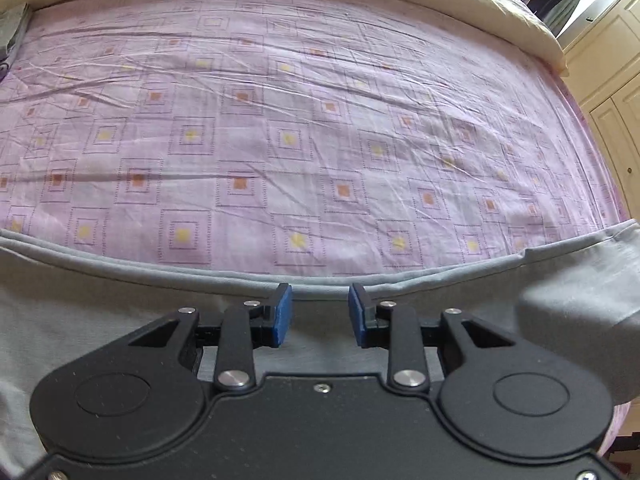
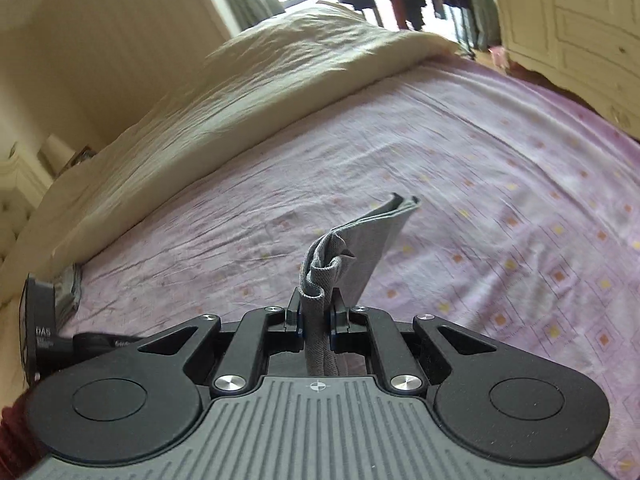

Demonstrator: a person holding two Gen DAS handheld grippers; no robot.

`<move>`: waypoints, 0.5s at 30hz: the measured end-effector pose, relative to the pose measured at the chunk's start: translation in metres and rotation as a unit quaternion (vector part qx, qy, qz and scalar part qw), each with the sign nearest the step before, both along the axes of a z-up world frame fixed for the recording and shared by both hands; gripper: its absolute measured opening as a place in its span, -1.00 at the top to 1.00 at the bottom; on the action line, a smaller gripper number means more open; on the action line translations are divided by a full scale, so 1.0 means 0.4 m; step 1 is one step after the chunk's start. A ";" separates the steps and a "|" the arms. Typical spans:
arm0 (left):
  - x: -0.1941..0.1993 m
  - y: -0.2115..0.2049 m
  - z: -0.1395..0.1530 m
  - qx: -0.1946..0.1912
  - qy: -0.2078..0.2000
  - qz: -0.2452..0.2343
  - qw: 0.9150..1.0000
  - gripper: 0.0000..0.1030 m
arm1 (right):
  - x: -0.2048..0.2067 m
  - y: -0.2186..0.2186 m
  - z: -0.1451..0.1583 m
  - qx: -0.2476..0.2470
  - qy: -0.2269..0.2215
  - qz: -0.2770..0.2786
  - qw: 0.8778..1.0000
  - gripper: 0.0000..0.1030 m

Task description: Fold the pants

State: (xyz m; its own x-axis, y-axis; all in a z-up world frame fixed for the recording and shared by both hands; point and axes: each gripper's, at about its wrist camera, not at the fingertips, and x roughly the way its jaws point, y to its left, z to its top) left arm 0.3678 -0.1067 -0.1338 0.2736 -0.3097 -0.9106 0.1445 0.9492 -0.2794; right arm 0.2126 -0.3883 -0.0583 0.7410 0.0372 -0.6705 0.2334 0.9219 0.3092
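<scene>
Right wrist: grey pants [image 2: 352, 256] bunched between right gripper [image 2: 316, 324] fingers.

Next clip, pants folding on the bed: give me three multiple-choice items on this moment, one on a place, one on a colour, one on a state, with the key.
1. Where do the left tongs sit?
A. Over the grey pants' far edge
B. Over the cream duvet
C. Beside the wardrobe

2. What colour are the pads on the left tongs?
A. Red
B. Blue
C. White

3. What state are the right tongs in?
A. Open and empty
B. Shut on the bedsheet
C. Shut on bunched grey pants fabric

Key: 1 A, the grey edge runs just past the fingertips, with the purple bedsheet beyond. 2 B, both pads show blue. 3 C, grey cloth is pinched between the fingers and sticks up beyond them.
</scene>
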 end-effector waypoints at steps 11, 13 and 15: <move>-0.061 0.337 -0.086 0.003 0.061 0.006 0.998 0.24 | 0.064 0.642 -0.056 -0.104 0.024 0.315 0.943 0.79; -0.069 0.393 -0.095 -0.041 0.062 0.018 0.997 0.26 | 0.072 0.715 -0.143 -0.115 0.051 0.329 0.936 0.73; -0.066 0.427 -0.097 -0.066 0.076 0.033 0.994 0.26 | 0.071 0.745 -0.195 -0.115 0.065 0.317 0.939 0.65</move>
State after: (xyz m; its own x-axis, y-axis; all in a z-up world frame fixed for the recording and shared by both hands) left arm 0.3414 0.0641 -0.1727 0.1594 -0.4145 -0.8960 0.0303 0.9092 -0.4152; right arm 0.2412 -0.0902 -0.1364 0.5304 0.2872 -0.7976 -0.3629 0.9272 0.0925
